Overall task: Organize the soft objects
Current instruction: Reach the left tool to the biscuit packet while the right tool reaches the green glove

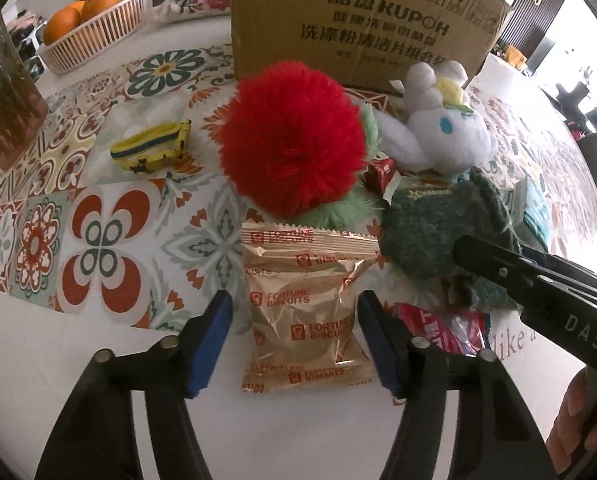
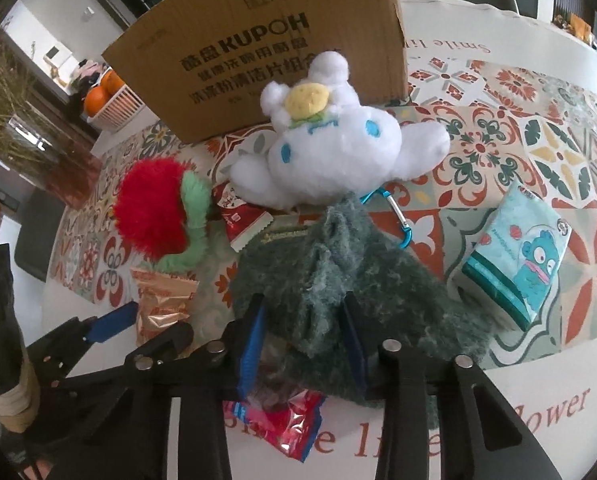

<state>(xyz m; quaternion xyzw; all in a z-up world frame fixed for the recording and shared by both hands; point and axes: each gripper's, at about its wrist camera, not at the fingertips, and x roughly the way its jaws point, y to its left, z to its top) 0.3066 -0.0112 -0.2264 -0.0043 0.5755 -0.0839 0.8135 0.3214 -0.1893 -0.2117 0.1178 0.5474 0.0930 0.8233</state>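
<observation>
Brown cardboard, the KUPOH box fills the back of both views, its top cut off by the frame and its lower edge hidden behind the toys. In front of it the patterned tablecloth carries a red fluffy pompom with a green fringe, partly covering a small red packet behind it. Just beside that sits the white plush bunny, leaning against the box. The dark green fuzzy pouch lies in front of the bunny, over a blue carabiner and a red snack wrapper whose print cannot be read. The right gripper is clenched on the pouch, its blue pads pressed into the pile on both sides. The left gripper stands released, jaws wide either side of a gold Fortune Biscuits packet, touching nothing. A tissue pack lies right of the pouch; a yellow wristband sits apart, near an orange basket.
</observation>
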